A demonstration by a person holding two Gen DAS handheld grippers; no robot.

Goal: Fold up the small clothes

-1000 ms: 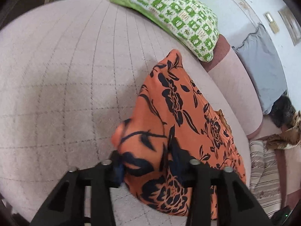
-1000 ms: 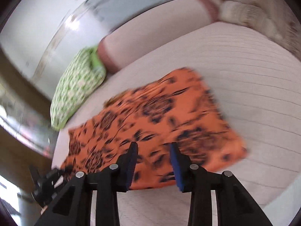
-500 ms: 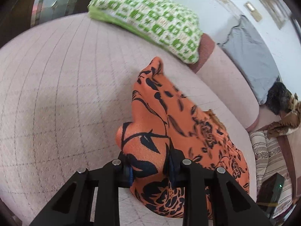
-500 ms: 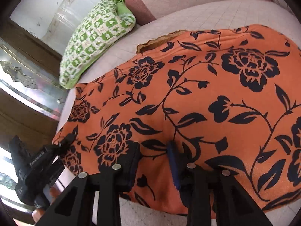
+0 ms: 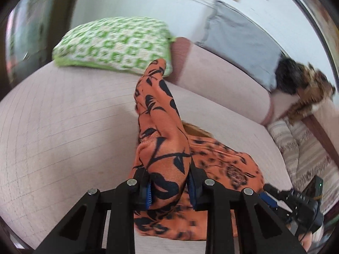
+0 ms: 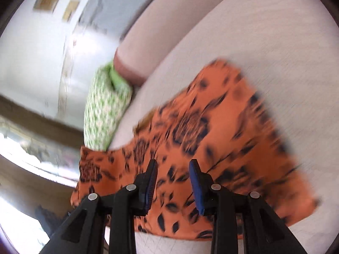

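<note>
An orange garment with black flowers (image 5: 161,131) lies on a pale pink quilted sofa seat (image 5: 63,127). My left gripper (image 5: 169,186) is shut on a bunched edge of it and holds that edge raised, so the cloth stands up in a ridge. In the right wrist view the garment (image 6: 211,137) spreads flat across the seat, blurred by motion. My right gripper (image 6: 172,182) hovers above its near edge with jaws apart and nothing between them. The right gripper also shows in the left wrist view (image 5: 296,203) at the lower right.
A green and white pillow (image 5: 114,42) rests at the sofa's far end against the backrest (image 5: 222,84). A grey cushion (image 5: 239,33) and dark and brown clothes (image 5: 300,80) sit at the right. Striped fabric (image 5: 307,154) lies beyond the seat's right edge.
My left gripper has lifted the held edge higher, standing the cloth up. My right gripper has pulled back and up from the garment, with its jaws wider apart.
</note>
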